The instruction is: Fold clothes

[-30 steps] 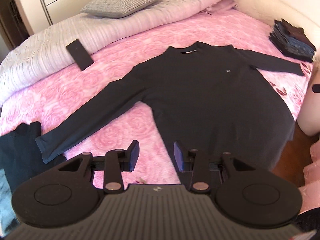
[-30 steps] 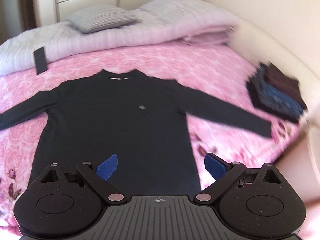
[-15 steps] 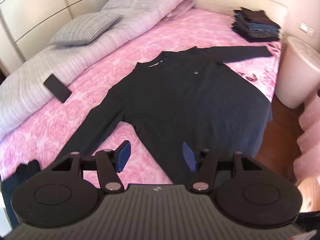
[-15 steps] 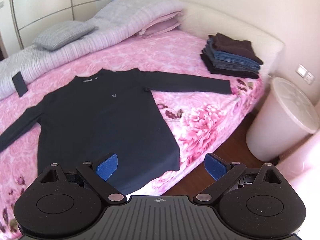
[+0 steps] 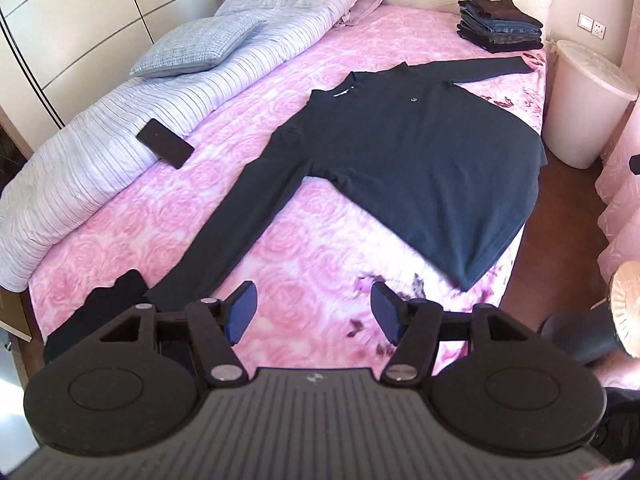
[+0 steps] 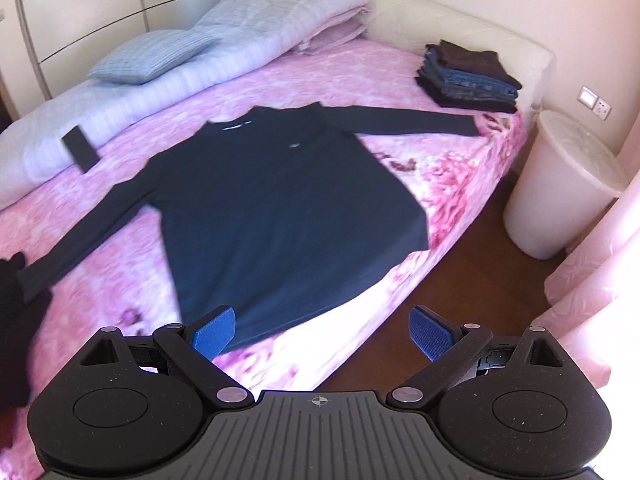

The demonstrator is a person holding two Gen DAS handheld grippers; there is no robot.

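A dark long-sleeved shirt (image 5: 416, 160) was spread flat on the pink bed (image 5: 280, 240). The left tool (image 5: 314, 312), just widened, and the right tool (image 6: 322, 332) were held spread and empty.

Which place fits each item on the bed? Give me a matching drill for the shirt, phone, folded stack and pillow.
Things:
1. dark long-sleeved shirt
2. black phone
3. folded clothes stack
4. checked pillow

Places:
A. far corner of the bed, near the white bin
B. spread flat on the pink cover
C. on top of the striped duvet
D. edge of the striped duvet

Pairs: 1-B, 2-D, 3-A, 4-C
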